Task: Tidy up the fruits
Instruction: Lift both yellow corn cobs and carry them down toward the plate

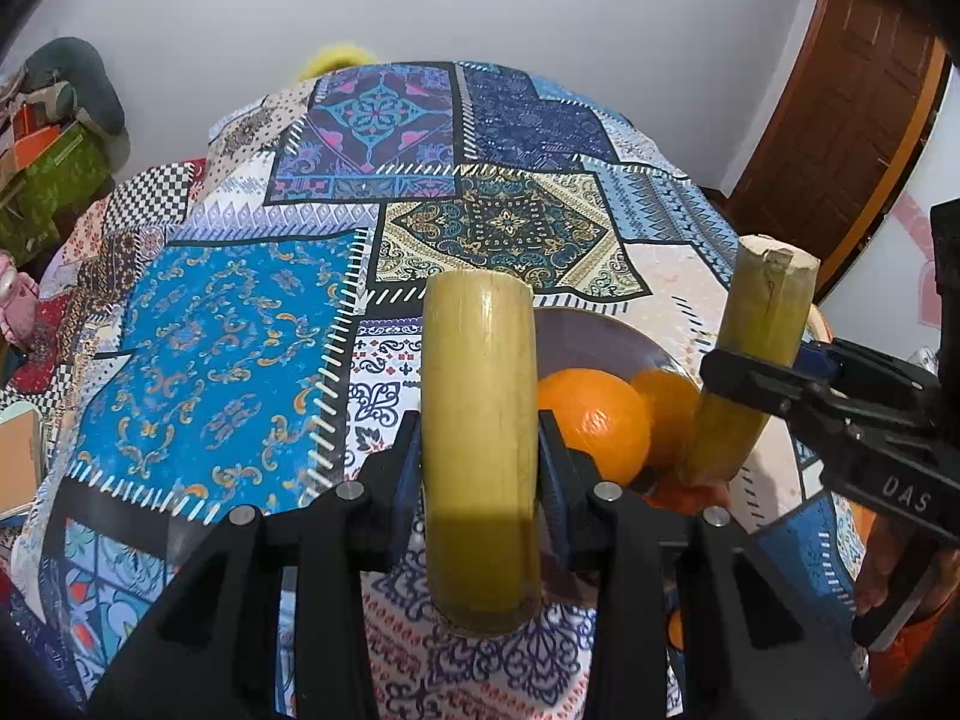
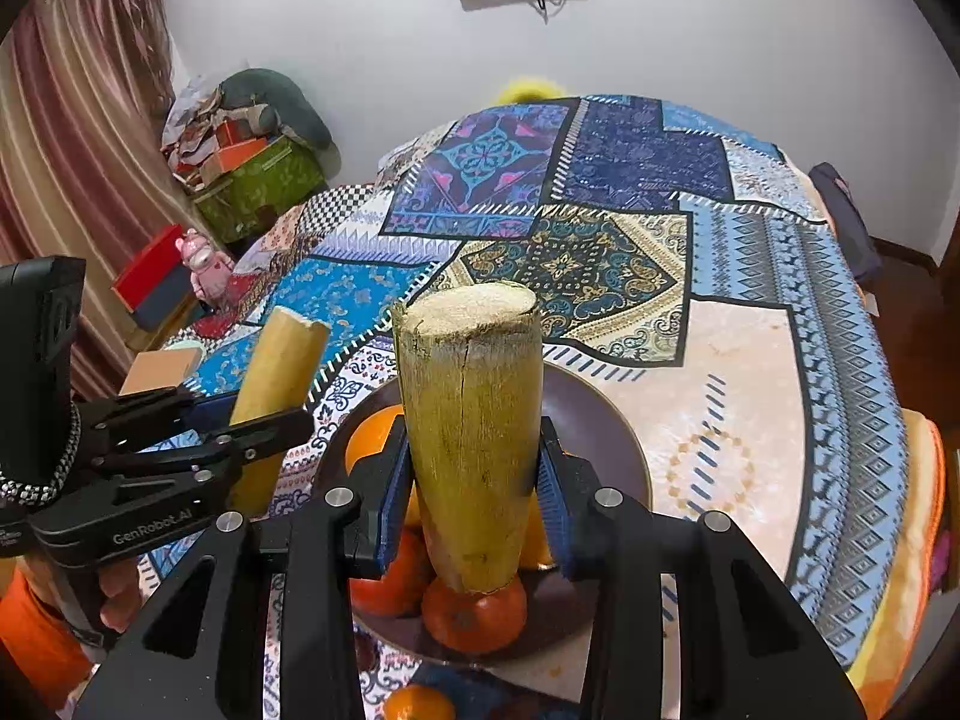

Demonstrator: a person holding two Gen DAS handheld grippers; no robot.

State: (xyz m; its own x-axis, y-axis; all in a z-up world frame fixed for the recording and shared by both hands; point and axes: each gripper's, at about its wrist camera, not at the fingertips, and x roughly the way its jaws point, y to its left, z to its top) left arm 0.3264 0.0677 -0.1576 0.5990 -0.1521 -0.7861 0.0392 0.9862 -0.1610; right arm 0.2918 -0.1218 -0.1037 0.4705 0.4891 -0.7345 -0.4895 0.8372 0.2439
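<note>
Above a dark plate (image 2: 606,420) of oranges at the near edge of a patchwork-covered table (image 1: 240,330), two grippers each hold a cut length of yellow-green cane. From its own camera, the left gripper (image 1: 480,468) has its jaws clamped on the left cane piece (image 1: 479,420) about mid-length, the stalk standing roughly upright; the right gripper (image 2: 474,492) is clamped the same way on the right cane piece (image 2: 474,420), whose lower end hangs just over an orange (image 2: 474,618) at 6 o'clock on the plate. A larger orange (image 1: 591,420) lies at the plate's 9 o'clock side. Both stalks look stiff, woody and fairly heavy, with a smooth rind that could slip or twist between the pads; a grip near the middle seems soundest. The split in the right piece's rind suggests squeezing no harder than needed. The round oranges would likely roll if nudged.
</note>
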